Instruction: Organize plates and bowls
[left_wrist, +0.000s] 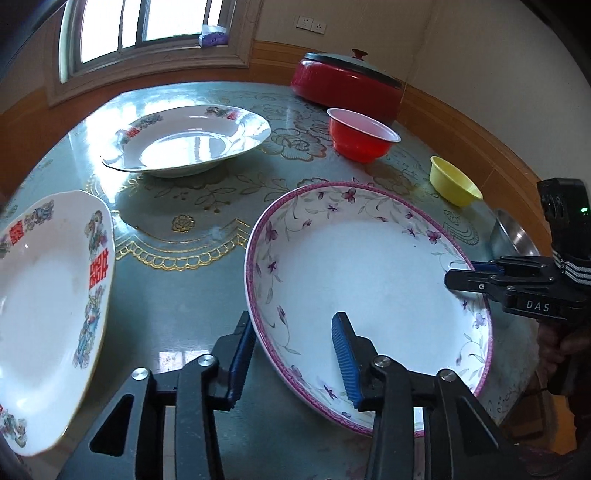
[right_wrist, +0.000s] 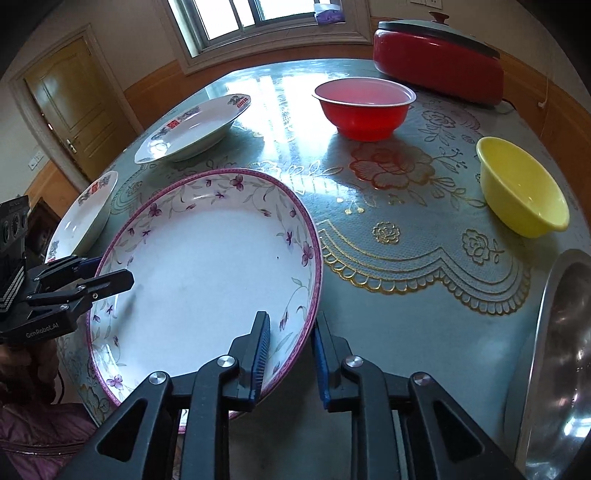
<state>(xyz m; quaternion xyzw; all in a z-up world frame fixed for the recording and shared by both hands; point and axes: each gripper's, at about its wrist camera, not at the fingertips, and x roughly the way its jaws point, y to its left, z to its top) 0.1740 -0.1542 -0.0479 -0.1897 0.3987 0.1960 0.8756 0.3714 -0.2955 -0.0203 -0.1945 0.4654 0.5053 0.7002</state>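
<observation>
You hold a gripper in each hand, and both sit at the big plate with the purple flower rim (left_wrist: 354, 280). Your left gripper (left_wrist: 293, 356) has its two blue pads apart, one on each side of the plate's near-left rim, but they do not squeeze it. Your right gripper (right_wrist: 290, 356) is the same on the other side: one pad is inside the plate, one is outside, and the rim is in the gap between them.

The plate rests on the green table cover (right_wrist: 388, 314) with gold flowers. To your left are two white plates with red marks (left_wrist: 48, 302), one near and one farther back (left_wrist: 192, 138). Behind the big plate stands a red bowl (right_wrist: 364, 110). A yellow bowl (right_wrist: 522, 186) is off to the right. A shiny metal bowl (right_wrist: 554, 354) is at the right edge. A red pot with a lid (right_wrist: 437, 61) sits at the back.
</observation>
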